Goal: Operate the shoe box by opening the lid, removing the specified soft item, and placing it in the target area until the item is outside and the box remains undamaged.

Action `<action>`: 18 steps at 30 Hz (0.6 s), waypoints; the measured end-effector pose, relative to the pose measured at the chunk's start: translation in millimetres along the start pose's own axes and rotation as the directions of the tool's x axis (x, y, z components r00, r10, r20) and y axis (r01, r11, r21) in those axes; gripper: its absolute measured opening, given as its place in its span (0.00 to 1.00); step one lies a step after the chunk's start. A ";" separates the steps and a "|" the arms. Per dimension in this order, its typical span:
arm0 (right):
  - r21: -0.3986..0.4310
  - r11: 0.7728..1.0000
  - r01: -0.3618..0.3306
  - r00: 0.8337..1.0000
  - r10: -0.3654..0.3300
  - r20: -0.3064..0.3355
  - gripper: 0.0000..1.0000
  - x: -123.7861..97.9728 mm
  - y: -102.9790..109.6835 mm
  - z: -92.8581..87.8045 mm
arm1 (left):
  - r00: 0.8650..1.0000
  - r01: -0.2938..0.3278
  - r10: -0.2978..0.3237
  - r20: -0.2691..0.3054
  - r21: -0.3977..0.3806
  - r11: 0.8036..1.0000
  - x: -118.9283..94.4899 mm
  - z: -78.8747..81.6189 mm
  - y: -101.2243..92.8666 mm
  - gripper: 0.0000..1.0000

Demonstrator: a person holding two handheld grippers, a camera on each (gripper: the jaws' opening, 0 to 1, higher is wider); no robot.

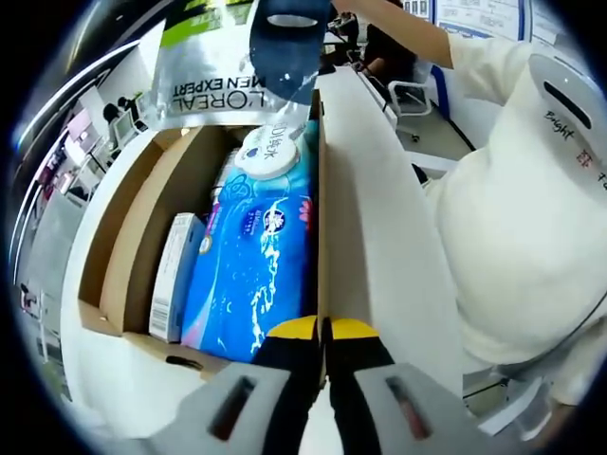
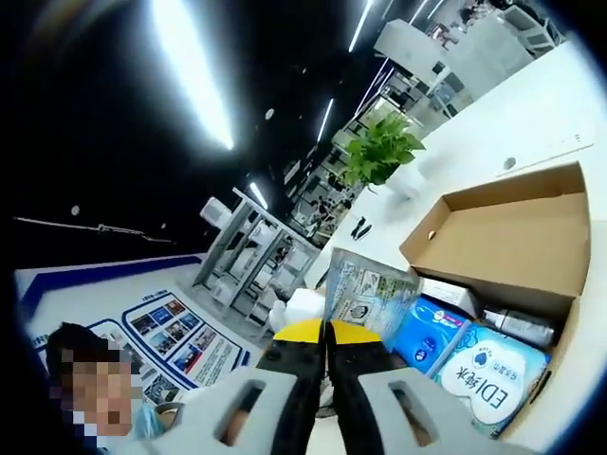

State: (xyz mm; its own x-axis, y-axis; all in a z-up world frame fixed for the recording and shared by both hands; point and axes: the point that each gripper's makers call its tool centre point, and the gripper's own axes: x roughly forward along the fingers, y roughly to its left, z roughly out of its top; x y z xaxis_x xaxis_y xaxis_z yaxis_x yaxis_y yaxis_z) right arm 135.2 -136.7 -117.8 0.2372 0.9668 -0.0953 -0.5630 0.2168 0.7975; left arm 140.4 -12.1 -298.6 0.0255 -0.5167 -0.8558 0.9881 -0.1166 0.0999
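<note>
The open box (image 1: 104, 246) holds a blue wipes pack (image 1: 256, 265) along its right wall. The right gripper (image 2: 325, 332) pinches a "L'OREAL MEN EXPERT" pouch (image 1: 204, 66) above the box's far edge. The left gripper's (image 1: 322, 330) jaws are pressed together.

blue pack (image 1: 256, 275) end hidden behind jaws

Left gripper view sits close over one end of the open shoe box (image 1: 133, 256), looking down into it. Right gripper view is tilted up and further off; both catch the box (image 2: 512, 237).
</note>
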 end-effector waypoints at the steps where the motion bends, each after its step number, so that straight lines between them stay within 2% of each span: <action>1: 0.000 1.000 -0.002 1.000 0.002 0.000 0.00 -1.7 1.3 -0.5 | 1.000 0.000 0.000 0.000 0.000 1.000 0.0 0.0 0.0 0.02; 9: -0.015 1.000 0.005 1.000 -0.005 0.014 0.00 -14.7 7.6 -1.0 | 1.000 -0.003 0.003 0.001 0.002 1.000 0.0 0.1 0.0 0.02; 14: -0.014 1.000 -0.011 0.999 0.012 0.033 0.00 -33.2 5.9 17.7 | 1.000 -0.001 0.001 0.000 0.001 1.000 0.0 0.1 0.0 0.02; 18: -0.016 1.000 -0.017 0.999 0.017 0.035 0.00 -42.1 6.8 24.1 | 1.000 0.000 0.000 0.000 0.000 1.000 0.0 0.3 -0.3 0.02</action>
State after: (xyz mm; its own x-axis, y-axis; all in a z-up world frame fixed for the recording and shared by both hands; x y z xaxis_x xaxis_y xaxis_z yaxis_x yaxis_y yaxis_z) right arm 140.4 -179.1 -94.0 0.2548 0.9651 -0.0608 -0.5795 0.2027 0.7893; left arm 140.1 -12.3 -298.5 0.0260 -0.5164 -0.8559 0.9882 -0.1162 0.1002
